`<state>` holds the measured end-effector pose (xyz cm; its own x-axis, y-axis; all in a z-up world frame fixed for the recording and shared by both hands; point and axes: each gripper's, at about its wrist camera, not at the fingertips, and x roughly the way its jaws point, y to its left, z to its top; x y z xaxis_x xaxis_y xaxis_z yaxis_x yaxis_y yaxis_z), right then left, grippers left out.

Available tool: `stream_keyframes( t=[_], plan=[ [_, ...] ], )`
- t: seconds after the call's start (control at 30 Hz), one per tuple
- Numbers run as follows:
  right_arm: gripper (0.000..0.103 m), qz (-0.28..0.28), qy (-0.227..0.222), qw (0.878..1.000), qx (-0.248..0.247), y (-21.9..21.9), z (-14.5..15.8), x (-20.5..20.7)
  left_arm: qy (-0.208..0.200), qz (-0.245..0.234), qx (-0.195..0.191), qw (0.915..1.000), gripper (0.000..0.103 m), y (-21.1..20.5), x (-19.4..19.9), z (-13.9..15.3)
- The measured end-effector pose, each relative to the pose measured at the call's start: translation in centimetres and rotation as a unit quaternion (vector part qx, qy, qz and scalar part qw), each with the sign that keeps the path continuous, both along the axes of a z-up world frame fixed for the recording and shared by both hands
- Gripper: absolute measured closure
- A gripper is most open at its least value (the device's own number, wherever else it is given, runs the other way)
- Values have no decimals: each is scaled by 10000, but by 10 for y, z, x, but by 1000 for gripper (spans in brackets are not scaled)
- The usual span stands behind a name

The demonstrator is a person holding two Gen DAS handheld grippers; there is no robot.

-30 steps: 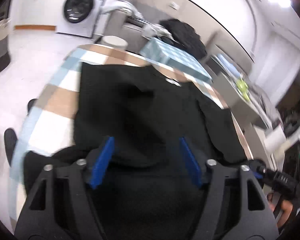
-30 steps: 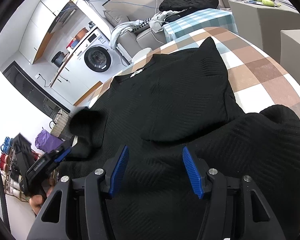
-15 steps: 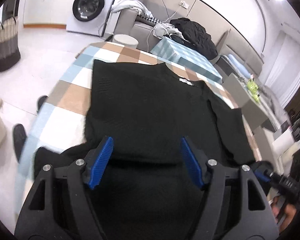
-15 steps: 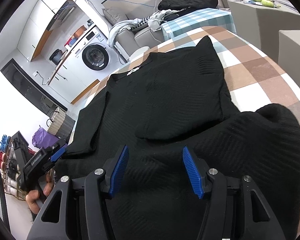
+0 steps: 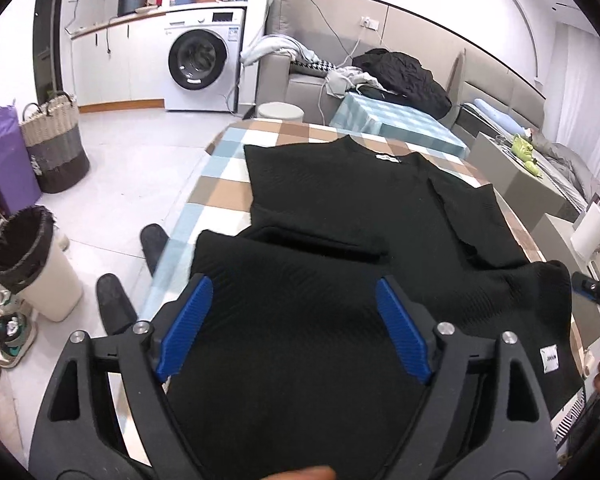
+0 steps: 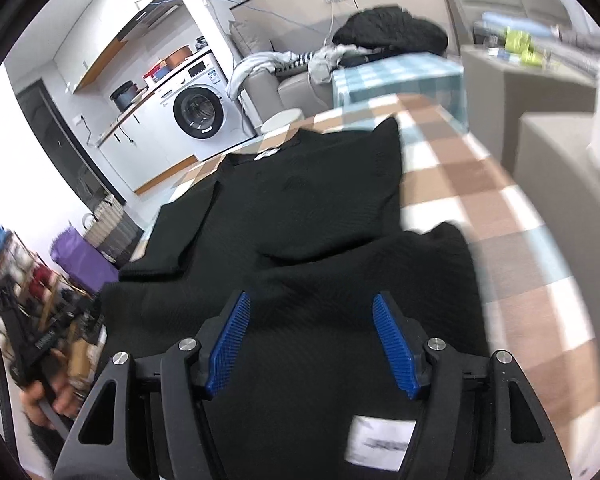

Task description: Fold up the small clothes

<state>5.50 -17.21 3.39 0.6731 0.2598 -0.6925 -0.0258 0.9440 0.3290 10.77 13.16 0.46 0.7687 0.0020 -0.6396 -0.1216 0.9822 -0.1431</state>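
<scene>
The checked tablecloth (image 5: pixel 220 196) is flat woven stuff, lying ahead of both tools. The black sweater (image 5: pixel 340 216) lies on it, right under and ahead of the fingers: ribbed knit, soft. I'd say halfway: sleeves folded in, hem bunched up near the tools, final fold left. Left gripper (image 5: pixel 296 328) and right gripper (image 6: pixel 312 344) are both spread wide, holding nothing.
</scene>
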Motion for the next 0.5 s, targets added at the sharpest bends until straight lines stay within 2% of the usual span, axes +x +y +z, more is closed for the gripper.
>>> stream_keyframes(
  t=[0.07,0.1,0.27,0.37,0.5],
  plan=[
    [35,77,-120,9997,-213,-10,11,-13,-104,-30,125,9999,3,-4,-18,9],
    [33,138,-162,9993,-297,-18,17,-21,-156,-33,171,9997,1,-5,-25,12],
    [24,234,-301,9975,-599,-56,33,-48,-250,-169,148,9994,1,-9,-55,22],
    [23,127,-184,9978,-619,-71,22,-55,-214,-126,76,9997,1,-6,-61,15],
    [23,-92,154,9996,-225,-82,-15,-47,-101,86,177,9998,1,2,-59,2]
  ],
)
